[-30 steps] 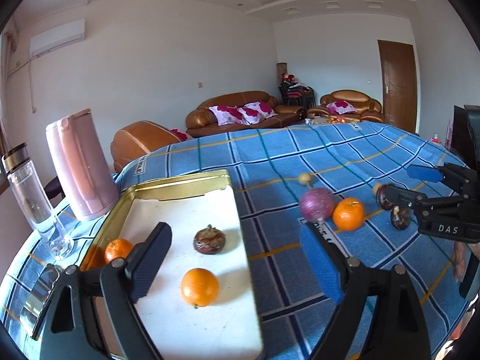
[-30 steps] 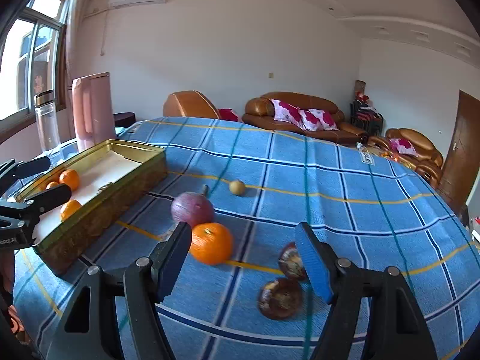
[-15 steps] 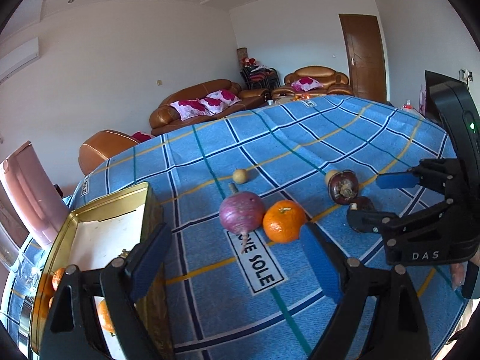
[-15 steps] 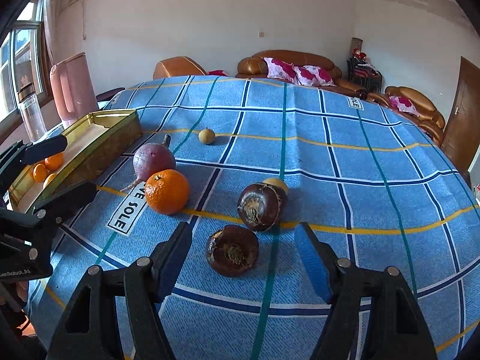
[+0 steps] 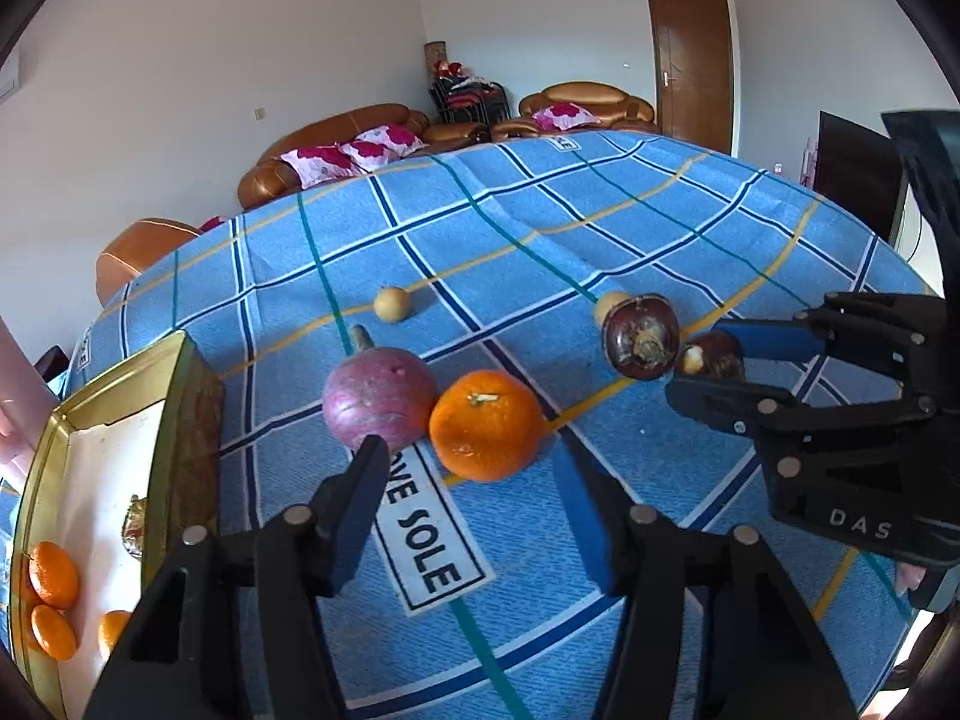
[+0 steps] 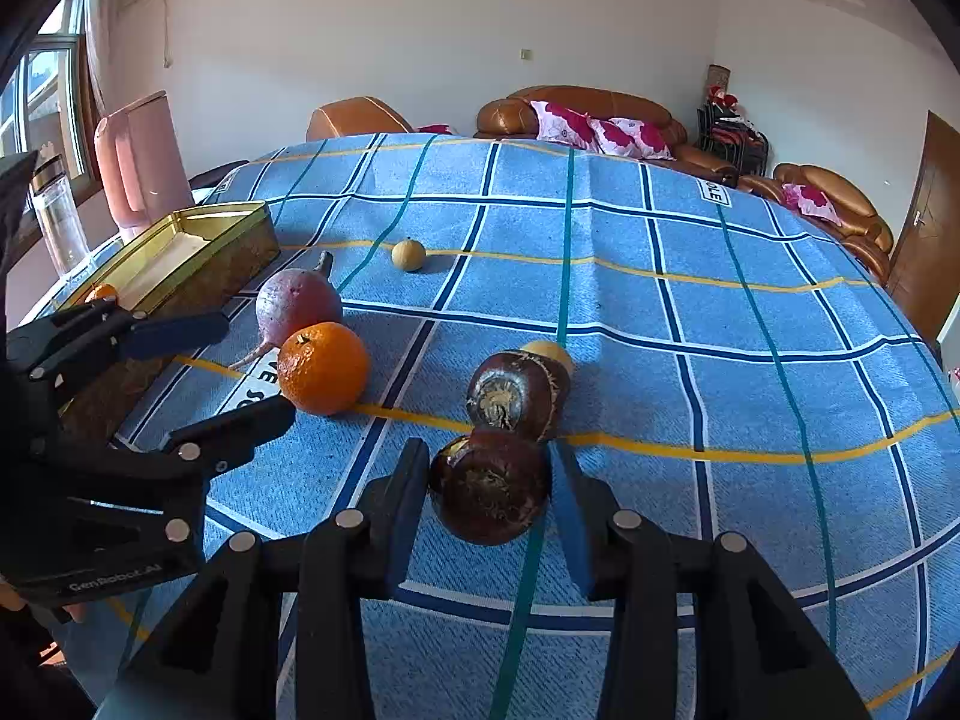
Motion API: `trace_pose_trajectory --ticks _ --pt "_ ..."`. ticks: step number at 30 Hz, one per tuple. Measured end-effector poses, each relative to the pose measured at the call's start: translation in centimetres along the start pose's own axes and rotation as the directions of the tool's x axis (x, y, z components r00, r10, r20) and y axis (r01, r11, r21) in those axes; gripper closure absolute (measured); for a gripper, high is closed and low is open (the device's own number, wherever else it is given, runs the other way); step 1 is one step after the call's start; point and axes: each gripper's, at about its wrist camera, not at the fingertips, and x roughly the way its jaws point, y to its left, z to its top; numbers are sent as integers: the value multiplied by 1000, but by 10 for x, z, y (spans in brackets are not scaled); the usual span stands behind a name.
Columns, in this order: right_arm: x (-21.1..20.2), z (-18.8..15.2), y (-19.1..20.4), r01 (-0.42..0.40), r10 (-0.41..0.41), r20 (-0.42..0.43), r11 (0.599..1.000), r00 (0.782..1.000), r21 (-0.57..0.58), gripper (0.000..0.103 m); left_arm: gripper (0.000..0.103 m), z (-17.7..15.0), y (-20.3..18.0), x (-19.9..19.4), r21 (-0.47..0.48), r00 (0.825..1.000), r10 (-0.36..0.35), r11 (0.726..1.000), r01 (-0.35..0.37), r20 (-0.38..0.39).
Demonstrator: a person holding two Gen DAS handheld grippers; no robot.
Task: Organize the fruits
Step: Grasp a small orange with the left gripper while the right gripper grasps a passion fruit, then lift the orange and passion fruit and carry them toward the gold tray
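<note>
Fingers of the right gripper (image 6: 489, 486) flank the nearest dark brown fruit (image 6: 489, 495), which rests on the blue checked tablecloth (image 6: 690, 276); the left pad looks to touch its skin while the right pad sits just beside it, so whether it is truly clamped cannot be told. Just behind, touching or nearly so, lies a second dark brown fruit (image 6: 519, 396), and a small pale yellow fruit (image 6: 549, 354) peeks from behind that. In the left wrist view the left gripper (image 5: 474, 474) holds its fingers wide apart over the cloth, short of one orange (image 5: 486, 423) that touches one purple turnip-like root (image 5: 379, 397). A second small yellow fruit (image 5: 392, 303) lies alone farther back, well apart from the rest. At the left edge of the table stands a gold tin tray (image 5: 180, 360) lined in white, holding three oranges (image 5: 54, 567) at its near end and a dark fruit partly hidden by the tray wall. Beyond the tray, the right wrist view shows one pink jug (image 6: 141, 159) and one clear bottle (image 6: 57, 216). Farthest back, brown leather sofas (image 6: 600, 114) with flowered cushions stand against the wall.
</note>
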Motion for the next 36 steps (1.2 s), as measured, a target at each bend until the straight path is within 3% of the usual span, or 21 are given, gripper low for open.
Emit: trace_pose_trajectory --ticks 10,11,12,15,26,36 --pt "-4 3 -6 -17 16 26 999 1000 29 60 46 15 -11 31 6 997 0 1000 0 -80" --pt "-3 3 -5 -16 16 22 1000 1000 26 60 47 16 -11 35 6 996 1 1000 0 -93" --pt "-2 3 -5 -16 15 19 1000 1000 24 60 55 16 -12 38 10 994 3 1000 -2 -108" --pt "-4 3 -5 -17 17 27 1000 999 23 60 56 16 -12 38 6 994 -7 1000 8 -110" --pt "-20 1 -1 -19 18 105 1000 994 6 61 56 8 -10 14 -11 996 -77 997 77 -32" --pt "-31 -1 2 -27 29 171 1000 985 -11 61 56 2 -9 -12 -12 994 -85 996 86 64"
